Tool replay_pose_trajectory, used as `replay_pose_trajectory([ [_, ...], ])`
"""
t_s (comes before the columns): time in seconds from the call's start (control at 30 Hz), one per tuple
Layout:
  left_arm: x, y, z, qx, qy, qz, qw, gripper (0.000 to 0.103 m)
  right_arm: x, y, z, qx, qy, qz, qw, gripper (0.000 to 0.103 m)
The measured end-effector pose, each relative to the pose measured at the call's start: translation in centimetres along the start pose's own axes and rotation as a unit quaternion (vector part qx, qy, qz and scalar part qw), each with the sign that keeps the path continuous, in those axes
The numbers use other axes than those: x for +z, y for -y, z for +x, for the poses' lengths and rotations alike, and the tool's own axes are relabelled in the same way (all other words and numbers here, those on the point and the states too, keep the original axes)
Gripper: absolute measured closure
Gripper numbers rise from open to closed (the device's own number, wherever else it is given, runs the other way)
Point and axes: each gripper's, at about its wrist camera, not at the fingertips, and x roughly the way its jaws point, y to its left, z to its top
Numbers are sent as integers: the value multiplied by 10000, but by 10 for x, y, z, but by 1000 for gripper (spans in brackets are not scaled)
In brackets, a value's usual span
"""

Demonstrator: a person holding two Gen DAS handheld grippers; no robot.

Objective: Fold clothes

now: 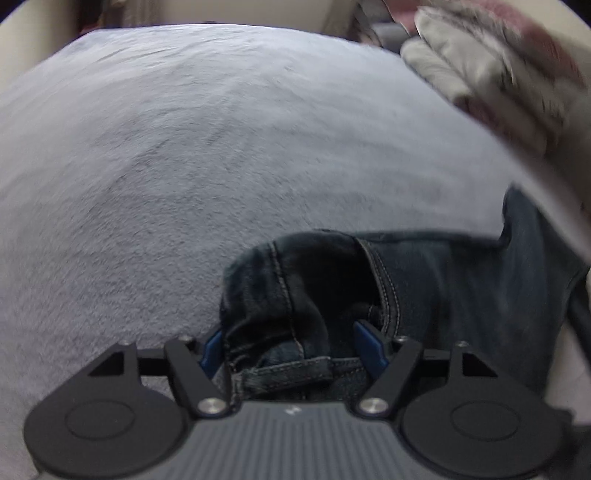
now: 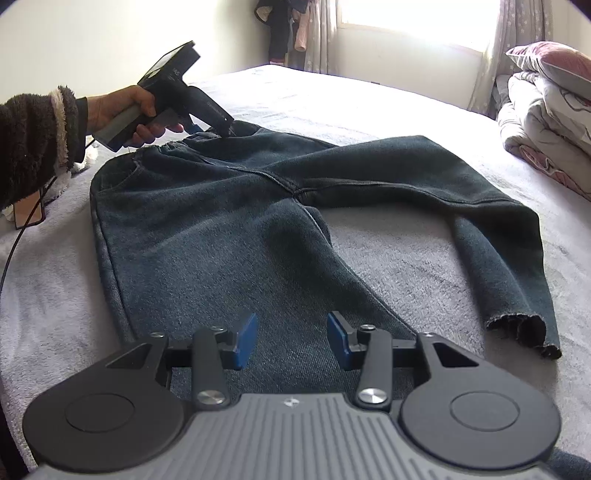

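Dark blue jeans (image 2: 221, 229) lie flat on the grey bed cover (image 2: 406, 258), waist at the far left, legs spread toward the right. My left gripper (image 2: 221, 131), held by a hand (image 2: 122, 107) in a fuzzy sleeve, points down at the waistband. In the left wrist view the bunched waistband (image 1: 288, 295) sits between its blue pads, with the left gripper (image 1: 291, 347) standing wide and not clamping. My right gripper (image 2: 291, 339) hovers open over the near leg, nothing between its pads.
Folded quilts (image 2: 546, 122) and a pillow (image 2: 554, 62) are stacked at the right edge of the bed, also in the left wrist view as quilts (image 1: 480, 66). Clothes (image 2: 284, 33) hang by the window. A black cable (image 2: 14, 240) trails at the left.
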Motion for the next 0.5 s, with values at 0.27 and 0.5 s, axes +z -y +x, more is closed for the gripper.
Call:
replay_pose_trajectory([
  [0.27, -4, -35, -2, -472, 513, -1558, 9853, 42, -1, 0, -2, 0, 32, -8, 10000, 58],
  [0.5, -29, -33, -5, 207, 1263, -3015, 9448, 71, -1, 0, -2, -33, 58, 17, 10000, 58],
])
